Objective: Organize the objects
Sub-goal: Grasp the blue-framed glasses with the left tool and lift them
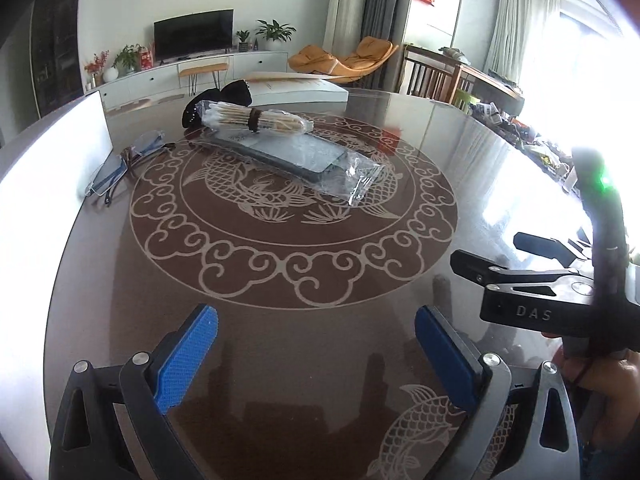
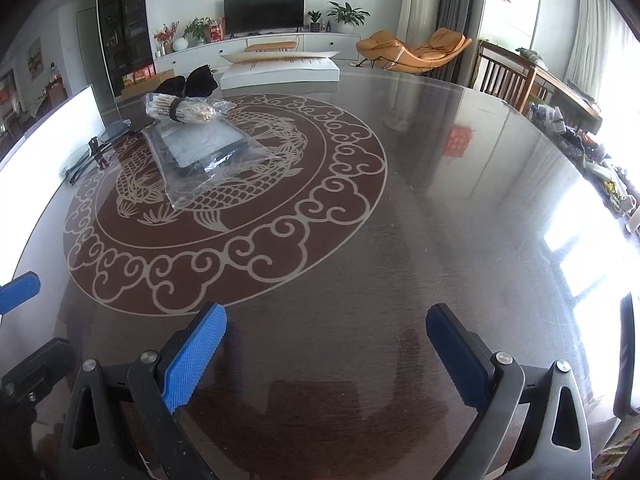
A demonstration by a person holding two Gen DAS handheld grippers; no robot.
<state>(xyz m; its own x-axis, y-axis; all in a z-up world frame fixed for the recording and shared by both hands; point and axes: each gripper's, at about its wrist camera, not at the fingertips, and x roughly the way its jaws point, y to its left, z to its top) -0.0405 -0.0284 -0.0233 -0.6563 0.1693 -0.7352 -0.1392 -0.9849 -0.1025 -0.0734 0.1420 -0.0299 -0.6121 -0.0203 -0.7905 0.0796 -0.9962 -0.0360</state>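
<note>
Hovering wide open and empty over the near edge of the glossy round brown patterned table [image 1: 280, 340]: left blue-padded gripper [image 1: 316, 350], right blue-padded gripper [image 2: 326, 354]; lying far left, the bagged dark tablet [image 1: 296, 152] under bundled cotton swabs [image 1: 256, 118].

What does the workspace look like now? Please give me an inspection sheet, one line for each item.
Surface: round glossy table with fish pattern.
Job's things: cotton swab bundle lying on a bagged dark flat item; glasses to its left; black cloth behind.
Clutter: white box at far edge; white board at left.
Grippers: left gripper open, empty; right gripper open, empty.
Cables: nothing seen.
Surroundings: television, orange chair, plants.
</note>
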